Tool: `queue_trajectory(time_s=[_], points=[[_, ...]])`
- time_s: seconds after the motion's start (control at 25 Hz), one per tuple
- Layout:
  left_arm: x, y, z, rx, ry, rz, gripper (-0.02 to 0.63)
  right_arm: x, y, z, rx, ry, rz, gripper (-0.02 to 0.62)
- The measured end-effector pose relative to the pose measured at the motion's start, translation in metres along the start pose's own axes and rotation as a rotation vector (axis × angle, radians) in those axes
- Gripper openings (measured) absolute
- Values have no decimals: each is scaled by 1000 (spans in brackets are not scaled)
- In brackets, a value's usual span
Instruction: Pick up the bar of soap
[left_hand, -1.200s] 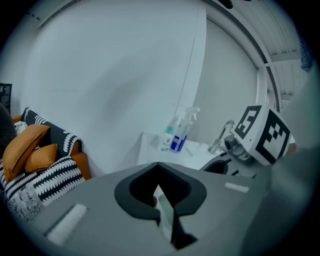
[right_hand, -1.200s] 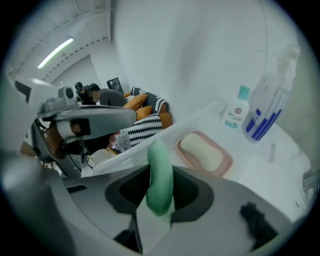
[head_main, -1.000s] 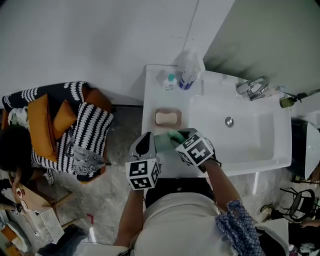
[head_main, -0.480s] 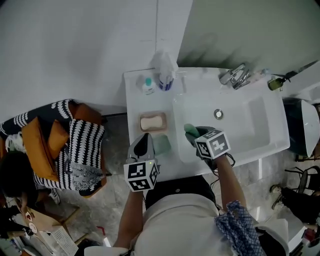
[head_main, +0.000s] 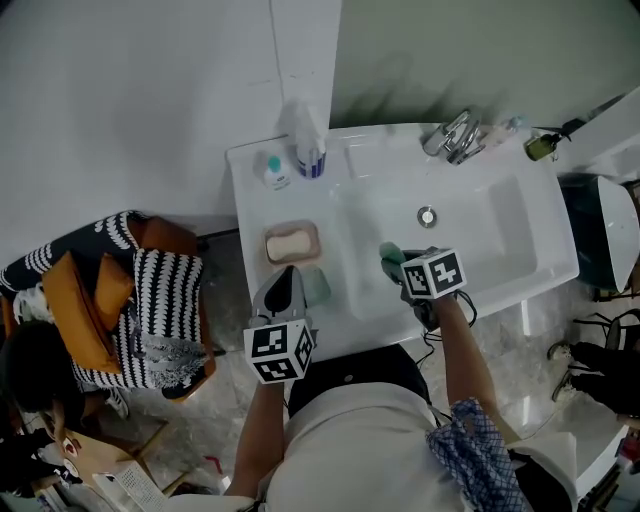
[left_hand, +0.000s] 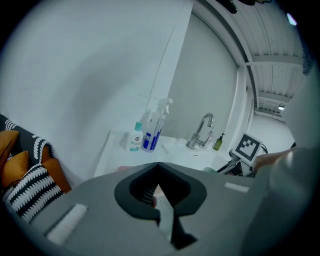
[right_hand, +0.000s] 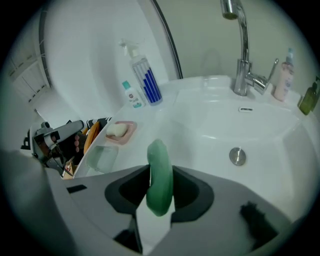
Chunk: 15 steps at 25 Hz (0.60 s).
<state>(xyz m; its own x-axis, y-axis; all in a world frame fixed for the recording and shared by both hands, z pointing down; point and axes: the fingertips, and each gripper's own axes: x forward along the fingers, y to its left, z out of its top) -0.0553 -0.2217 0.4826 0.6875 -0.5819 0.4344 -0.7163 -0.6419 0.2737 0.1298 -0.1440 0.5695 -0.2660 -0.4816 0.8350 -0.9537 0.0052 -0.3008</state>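
A green bar of soap (head_main: 389, 259) (right_hand: 160, 176) stands on edge between the jaws of my right gripper (head_main: 394, 264) (right_hand: 160, 186), which is shut on it and points steeply down over the white sink basin (head_main: 490, 235). My left gripper (head_main: 286, 287) (left_hand: 159, 165) hovers at the counter's left ledge beside an empty pale green soap dish (head_main: 317, 285) (right_hand: 101, 158); its jaws meet with nothing between them. A cream bar of soap (head_main: 286, 244) (right_hand: 118, 130) lies in a pink dish (head_main: 309, 233) just beyond.
A faucet (head_main: 455, 135) (right_hand: 242, 55) stands at the back of the basin, a drain (head_main: 427, 215) at its floor. A spray bottle (head_main: 308, 145) and a small bottle (head_main: 273, 170) sit at the back left corner. A chair with striped cushions (head_main: 150, 300) stands left of the sink.
My right gripper carried the green soap from the left ledge rightward out over the basin and rolled. The left gripper shifted a little and stays beside the green dish.
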Motion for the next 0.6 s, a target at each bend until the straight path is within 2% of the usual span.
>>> queue_trajectory(time_s=[0.2, 0.4, 0.6], points=[[5, -9, -5, -3, 19, -8, 8, 6, -22, -16, 32, 50, -14, 132], [11, -12, -7, 11, 47, -4, 8, 30, -35, -31, 85, 75, 58, 132], [13, -20, -11, 17, 68, 0, 8, 48, -51, -45, 143, 114, 89, 132]])
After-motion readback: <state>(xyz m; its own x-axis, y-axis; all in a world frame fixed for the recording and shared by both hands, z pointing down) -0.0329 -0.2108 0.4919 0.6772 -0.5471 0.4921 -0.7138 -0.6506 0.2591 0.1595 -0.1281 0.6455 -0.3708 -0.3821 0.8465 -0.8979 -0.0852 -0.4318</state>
